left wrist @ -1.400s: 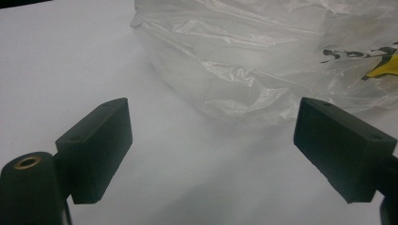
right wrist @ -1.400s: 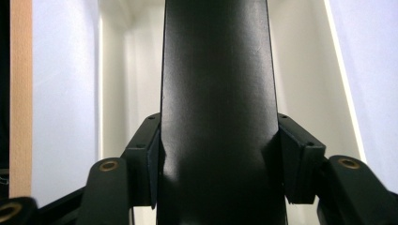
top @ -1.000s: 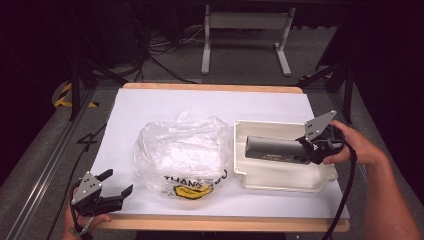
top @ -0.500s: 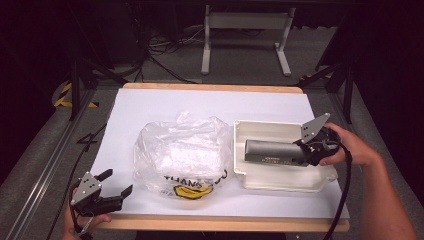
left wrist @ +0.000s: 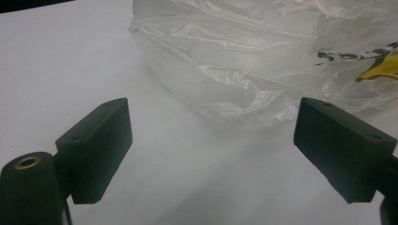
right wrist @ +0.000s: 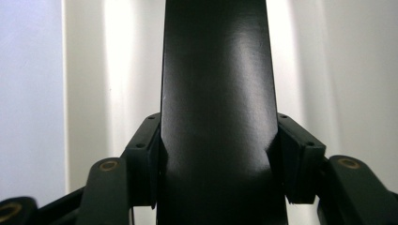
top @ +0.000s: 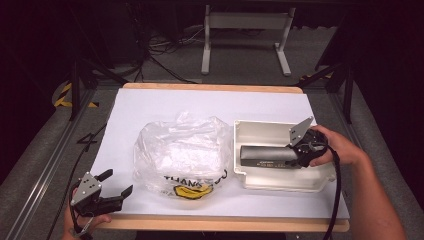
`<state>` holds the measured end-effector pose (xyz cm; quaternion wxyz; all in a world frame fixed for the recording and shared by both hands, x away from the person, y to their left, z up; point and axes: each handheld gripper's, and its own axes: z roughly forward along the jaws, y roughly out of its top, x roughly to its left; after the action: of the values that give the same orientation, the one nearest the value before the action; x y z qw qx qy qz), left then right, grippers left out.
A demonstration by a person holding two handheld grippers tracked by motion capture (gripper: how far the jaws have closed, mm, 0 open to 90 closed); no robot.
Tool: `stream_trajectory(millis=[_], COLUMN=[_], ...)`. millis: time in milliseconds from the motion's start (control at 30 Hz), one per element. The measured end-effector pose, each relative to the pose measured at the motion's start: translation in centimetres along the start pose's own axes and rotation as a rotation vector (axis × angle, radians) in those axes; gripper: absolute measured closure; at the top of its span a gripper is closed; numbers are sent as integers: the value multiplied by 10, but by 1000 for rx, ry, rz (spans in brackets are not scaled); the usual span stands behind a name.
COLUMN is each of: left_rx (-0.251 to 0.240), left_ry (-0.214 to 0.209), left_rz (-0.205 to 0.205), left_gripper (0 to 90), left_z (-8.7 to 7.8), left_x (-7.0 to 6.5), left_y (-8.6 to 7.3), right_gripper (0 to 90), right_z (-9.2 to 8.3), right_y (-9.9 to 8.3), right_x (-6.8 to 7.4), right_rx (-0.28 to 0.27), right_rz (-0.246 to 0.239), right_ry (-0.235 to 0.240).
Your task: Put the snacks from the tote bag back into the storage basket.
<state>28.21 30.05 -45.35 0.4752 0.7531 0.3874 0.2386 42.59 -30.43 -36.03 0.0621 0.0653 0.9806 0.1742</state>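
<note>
Your right gripper is clamped on the dark box, pads tight on both its long sides; box runs straight out ahead of the gripper, w/ the white tray under & around it. Your left gripper sits w/ jaws wide apart, nothing between them. Clear plastic bag lies on the counter just ahead of it, btwn the two grippers, touching the tray's side.

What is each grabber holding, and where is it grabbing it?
The right gripper clamps the dark box by its right end, over the white tray. The left gripper holds nothing.
</note>
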Motion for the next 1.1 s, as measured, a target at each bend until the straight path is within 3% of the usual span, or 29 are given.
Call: stream_trajectory(millis=[100,333,433,533,600,733,767,867,1100], left_rx=[3,5,8,11,11,10,8,4,2], left_ry=[-1,-5,-4,-4,-3,-3,-3,-1,4], left_rz=[-5,2,0,5,4,4,3,2,0], left_gripper=[129,129,129,129,129,129,129,129,129], left_z=[1,2,2,2,2,2,2,1,0], left_x=[1,-1,-1,-1,-1,-1,-1,-1,-1], left_y=[-1,0,0,0,0,0,0,0,1], right_gripper=[427,425,416,408,373,371,323,304,260], right_z=[4,14,18,18,18,15,15,13,5], right_y=[0,-4,-5,-5,-5,-6,-7,-8,-12], right_x=[-2,-6,-6,-6,-6,-5,-5,-6,-4], right_rx=[-6,66,144,133,153,153,151,148,106], right_rz=[3,-6,19,8,24,37,47,54,90], right_ry=[5,9,1,-9,-28,-28,-38,-58,-100])
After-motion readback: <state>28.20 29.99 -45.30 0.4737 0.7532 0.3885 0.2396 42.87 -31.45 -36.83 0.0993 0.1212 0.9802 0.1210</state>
